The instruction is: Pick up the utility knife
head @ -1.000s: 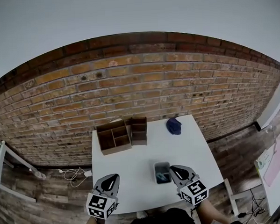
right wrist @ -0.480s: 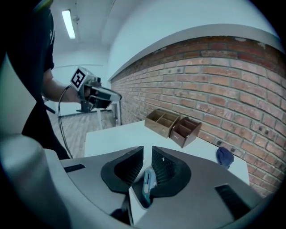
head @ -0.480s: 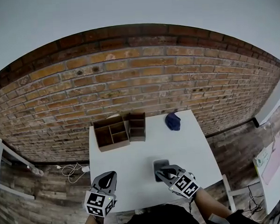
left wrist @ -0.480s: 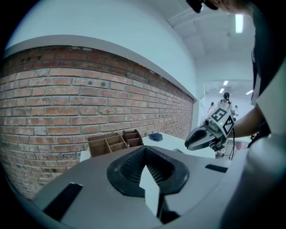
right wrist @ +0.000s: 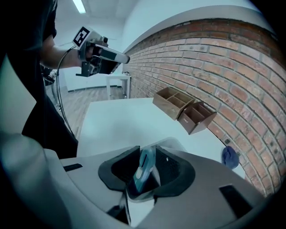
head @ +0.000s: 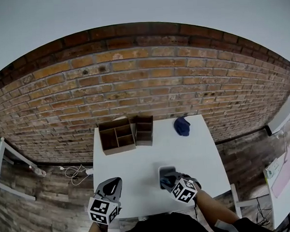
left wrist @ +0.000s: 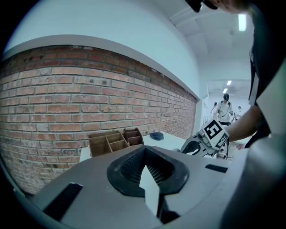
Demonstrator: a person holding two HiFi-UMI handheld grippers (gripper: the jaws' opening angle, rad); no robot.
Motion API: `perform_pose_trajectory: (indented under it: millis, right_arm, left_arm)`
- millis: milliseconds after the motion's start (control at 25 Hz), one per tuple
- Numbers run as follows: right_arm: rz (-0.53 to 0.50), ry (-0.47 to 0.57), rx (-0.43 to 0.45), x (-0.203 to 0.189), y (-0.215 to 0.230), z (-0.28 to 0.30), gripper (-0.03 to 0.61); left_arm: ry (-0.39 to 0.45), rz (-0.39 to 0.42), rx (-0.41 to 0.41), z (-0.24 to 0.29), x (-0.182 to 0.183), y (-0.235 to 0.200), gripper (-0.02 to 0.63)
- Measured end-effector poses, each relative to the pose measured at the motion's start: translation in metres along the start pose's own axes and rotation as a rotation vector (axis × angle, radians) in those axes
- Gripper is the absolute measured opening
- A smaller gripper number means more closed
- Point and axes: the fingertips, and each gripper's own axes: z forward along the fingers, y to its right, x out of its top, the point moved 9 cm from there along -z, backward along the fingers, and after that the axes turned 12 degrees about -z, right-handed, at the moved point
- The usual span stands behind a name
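right claw [head: 167, 181] gripping utility knife [right wrist: 144, 169] by table [head: 138, 167] front edge, left claw [head: 111, 186] closed

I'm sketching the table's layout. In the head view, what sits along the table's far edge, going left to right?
light wooden divided organizer → darker wooden box, close beside the organizer → blue cloth-like item, lying apart towards the right corner

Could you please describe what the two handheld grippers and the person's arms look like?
Both the left gripper and the right gripper have pale grey moulded bodies, black ribbed pads and a white cube printed with black square markers. A thin dark cable trails by each wrist. The person wears a dark short-sleeved top.
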Motion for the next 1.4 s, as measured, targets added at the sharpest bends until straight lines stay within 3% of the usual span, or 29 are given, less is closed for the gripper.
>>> perform_pose_trajectory:
  millis: [560,1000,1400]
  right_arm:
    - [-0.035,-0.015,0.041,-0.001,-0.001,0.020,0.089]
    - [-0.016,0.080,0.027,-0.003,-0.002,0.000,0.066]
    - [0.066,0.336,-0.080,0.018,0.015,-0.048,0.066]
  left_arm:
    - [-0.004,-0.012,0.006,0.007,-0.003,0.012,-0.009]
    - [-0.005,0.002,-0.043,0.016,-0.001,0.024,-0.009]
    - [-0.013,0.018,-0.049,0.026,0.005,0.032,-0.009]
